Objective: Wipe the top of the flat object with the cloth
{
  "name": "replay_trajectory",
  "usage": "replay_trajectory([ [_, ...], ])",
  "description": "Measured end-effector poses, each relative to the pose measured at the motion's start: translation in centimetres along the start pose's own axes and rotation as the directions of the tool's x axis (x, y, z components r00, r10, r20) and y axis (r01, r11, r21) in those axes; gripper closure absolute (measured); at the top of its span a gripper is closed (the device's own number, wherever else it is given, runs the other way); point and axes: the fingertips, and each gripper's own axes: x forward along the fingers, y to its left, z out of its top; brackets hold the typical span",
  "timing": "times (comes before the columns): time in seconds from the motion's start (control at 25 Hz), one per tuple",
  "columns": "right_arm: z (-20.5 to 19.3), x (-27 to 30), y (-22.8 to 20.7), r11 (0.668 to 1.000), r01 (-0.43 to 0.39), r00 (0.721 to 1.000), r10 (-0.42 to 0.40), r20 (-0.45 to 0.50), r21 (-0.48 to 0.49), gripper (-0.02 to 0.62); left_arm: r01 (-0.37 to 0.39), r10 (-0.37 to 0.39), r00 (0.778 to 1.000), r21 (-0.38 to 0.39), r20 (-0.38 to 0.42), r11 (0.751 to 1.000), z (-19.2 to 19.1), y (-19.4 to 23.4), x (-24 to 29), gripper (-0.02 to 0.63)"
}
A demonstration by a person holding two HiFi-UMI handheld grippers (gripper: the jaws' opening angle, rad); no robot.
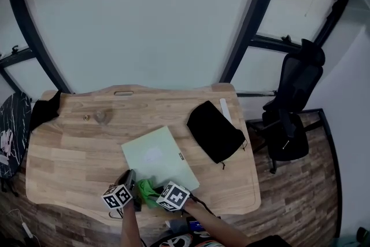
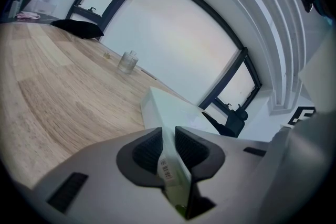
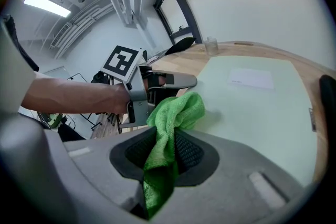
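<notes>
A pale green flat object [image 1: 157, 156] is laid on the wooden bench [image 1: 69, 150], near the bench's front edge and turned at a slant. In the head view both claws are seen at its 6 o'clock edge, close together.

The left claw [image 2: 168, 148] is pressed onto the thin near edge of the flat object, and a small barcode label is seen on that edge between the pads. In the head view this claw [image 1: 129, 179] is placed at the object's 7 o'clock corner.

The right claw [image 3: 165, 147] is pinched on a bright green cloth [image 3: 176, 112]. One end of the cloth is bunched beyond the pads at the near edge of the flat object's top, and the other end is hung down behind them. Whether the bunch is pressed on the top cannot be told. In the head view the cloth [image 1: 147, 190] is seen between the two marker cubes.

A black pouch [image 1: 215, 131] is laid at 2 o'clock from the flat object, apart from it, with a white strip [image 1: 225, 110] just beside its far side. A small clear glass [image 2: 127, 62] is stood at 10 o'clock, well apart. A dark office chair [image 1: 292, 118] is placed off the bench at 3 o'clock.
</notes>
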Motion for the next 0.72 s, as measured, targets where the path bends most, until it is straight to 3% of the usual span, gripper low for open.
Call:
replay_trajectory([
  [0.72,-1.0,-3.0,-4.4,0.991,0.071,0.996,-0.076,0.044,0.118,0.506,0.004,-0.004,1.0,-0.002,0.007,1.0,0.0,0.2,0.2,0.529],
])
